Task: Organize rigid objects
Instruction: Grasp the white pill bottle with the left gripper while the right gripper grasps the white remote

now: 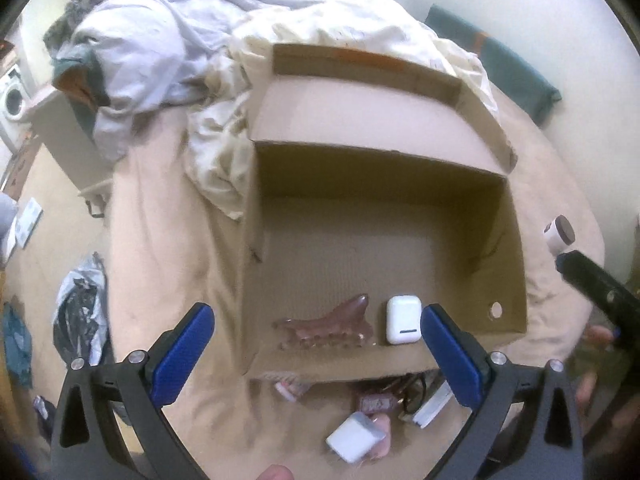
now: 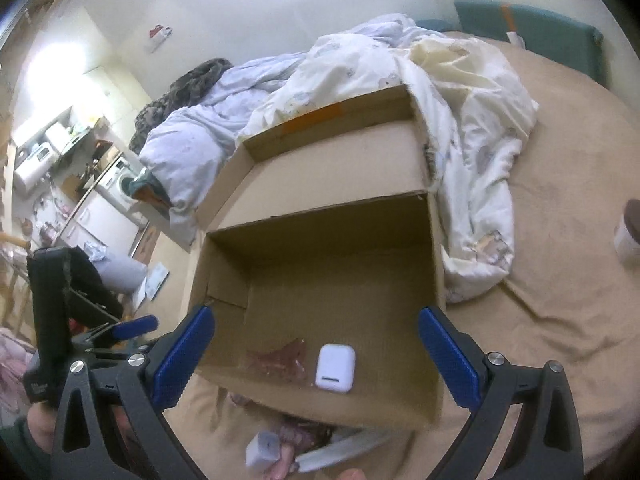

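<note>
Left wrist view: the left gripper (image 1: pixel 316 334) stands wide open and empty above the cardboard box (image 1: pixel 252 240). Inside, near the front wall, the earbud case (image 1: pixel 403 319) lies at 3 o'clock of the pink hair claw (image 1: pixel 328 322).

Judgement: both are light, rigid and slick; grip across the flat sides.

Right wrist view: the right gripper (image 2: pixel 316 354) is likewise spread and empty. Only here does the jar (image 2: pixel 630 232) show at 3 o'clock on the bedsheet (image 2: pixel 560 300).

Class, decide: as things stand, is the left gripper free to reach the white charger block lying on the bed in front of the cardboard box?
Probably yes. The left gripper is open and empty, and the white charger block lies uncovered on the beige bedsheet, outside the brown cardboard box; only small clutter sits beside it.
</note>
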`<state>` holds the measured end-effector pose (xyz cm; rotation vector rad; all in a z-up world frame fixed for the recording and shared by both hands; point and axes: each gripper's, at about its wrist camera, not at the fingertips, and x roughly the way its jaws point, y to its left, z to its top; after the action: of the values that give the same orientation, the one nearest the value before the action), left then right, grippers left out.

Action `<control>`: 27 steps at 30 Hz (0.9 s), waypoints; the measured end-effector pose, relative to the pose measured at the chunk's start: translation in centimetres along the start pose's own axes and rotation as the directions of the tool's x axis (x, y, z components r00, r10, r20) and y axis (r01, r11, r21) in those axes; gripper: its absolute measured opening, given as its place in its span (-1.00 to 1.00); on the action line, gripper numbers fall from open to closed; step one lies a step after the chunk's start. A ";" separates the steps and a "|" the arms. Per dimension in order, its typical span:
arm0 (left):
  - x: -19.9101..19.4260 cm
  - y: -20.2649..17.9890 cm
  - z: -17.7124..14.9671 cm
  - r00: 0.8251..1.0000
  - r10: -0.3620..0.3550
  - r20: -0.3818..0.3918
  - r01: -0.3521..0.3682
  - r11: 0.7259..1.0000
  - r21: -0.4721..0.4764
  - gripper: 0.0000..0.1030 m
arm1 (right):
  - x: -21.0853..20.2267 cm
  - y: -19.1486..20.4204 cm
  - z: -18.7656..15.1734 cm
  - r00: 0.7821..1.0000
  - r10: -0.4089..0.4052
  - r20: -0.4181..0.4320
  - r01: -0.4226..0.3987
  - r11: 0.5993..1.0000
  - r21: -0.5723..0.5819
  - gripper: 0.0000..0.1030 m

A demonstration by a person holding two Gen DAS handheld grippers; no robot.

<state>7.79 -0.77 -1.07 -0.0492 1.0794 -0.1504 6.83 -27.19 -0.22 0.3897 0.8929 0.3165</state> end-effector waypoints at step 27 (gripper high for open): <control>6.8 0.7 -6.2 0.978 0.095 -0.188 -0.084 0.994 0.064 0.93 | 1.7 -3.1 -6.3 0.969 -0.075 -0.235 0.082 0.996 0.021 1.00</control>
<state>5.58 -0.87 -10.03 0.0658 1.2662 -0.1055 3.15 -27.95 -6.35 0.3483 1.1429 0.2800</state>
